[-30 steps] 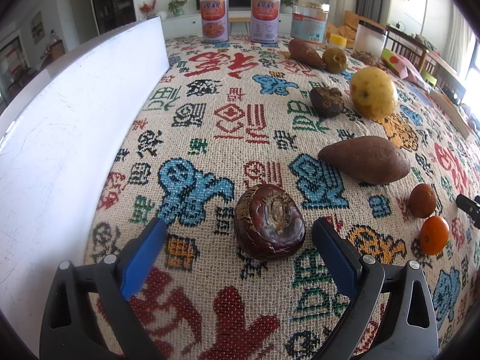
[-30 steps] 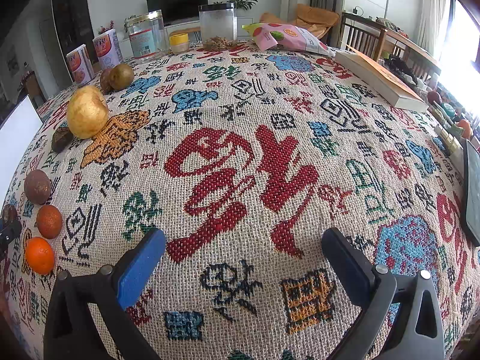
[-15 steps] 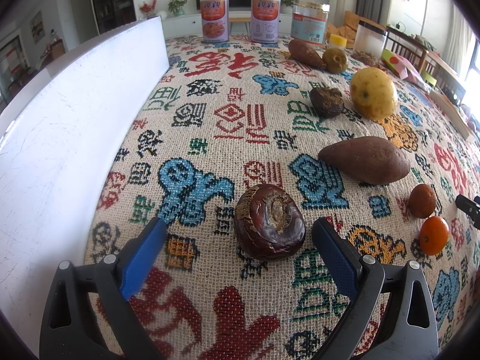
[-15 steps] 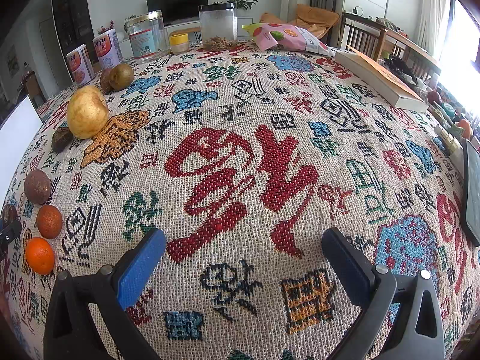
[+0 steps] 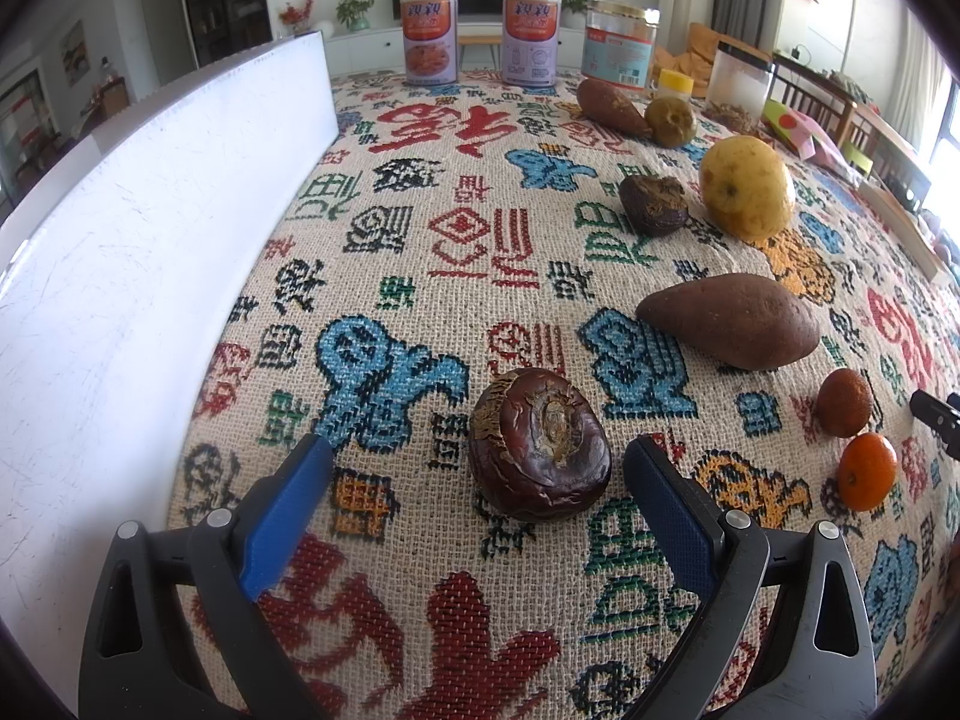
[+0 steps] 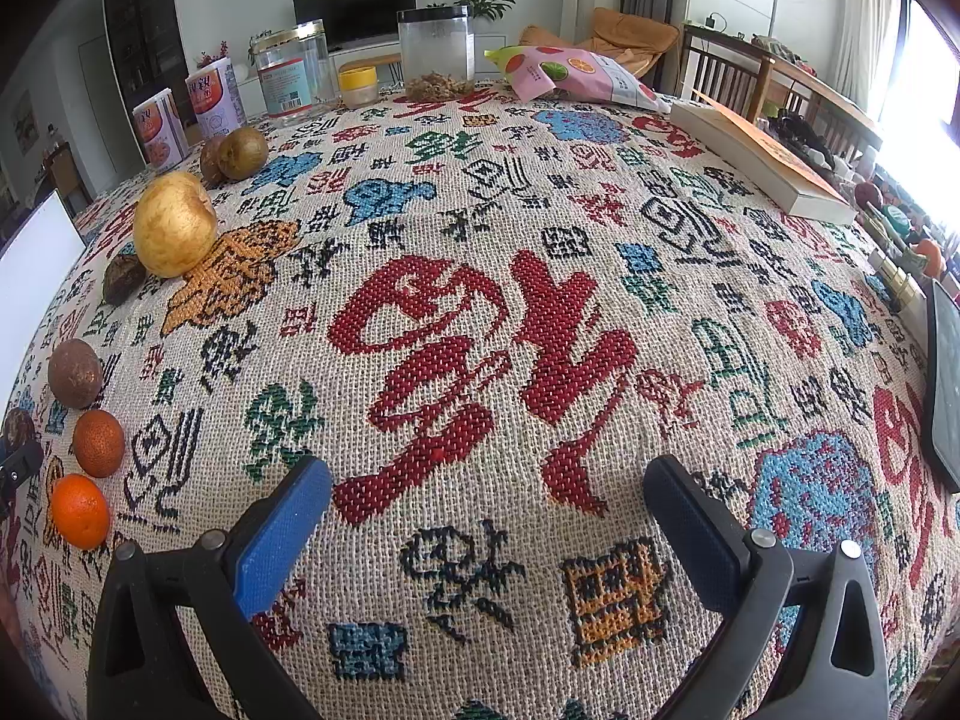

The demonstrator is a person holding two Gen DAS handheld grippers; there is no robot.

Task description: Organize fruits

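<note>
The table (image 5: pixel 480 252) is covered with a woven cloth (image 6: pixel 480 312) full of red, blue, green and black signs. The left hand-held gripper (image 5: pixel 477 468) is wide open and holds nothing; a dark wrinkled fruit (image 5: pixel 539 443) lies on the cloth between its blue fingers (image 5: pixel 282 516), closer to the right one, touching neither. To the right of it lie a sweet potato (image 5: pixel 729 321), a brown fruit (image 5: pixel 843 402) and an orange (image 5: pixel 867 471), the last two near each other. Farther away are a small dark fruit (image 5: pixel 653 204) and just beside it a yellow pear (image 5: pixel 746 187). At the far edge stand two cans (image 5: pixel 429 39), a jar (image 5: pixel 618 48) and a clear box (image 5: pixel 739 78). A white board (image 5: pixel 120 240) stands along the left side of the table.

The right hand-held gripper (image 6: pixel 486 498) is also wide open and empty, over a bare part of the cloth. A snack bag (image 6: pixel 576 75) and a book (image 6: pixel 762 162) lie on the far right. Behind the table the room shows a TV (image 6: pixel 354 12), plants, wooden chairs and a bright window on the right.
</note>
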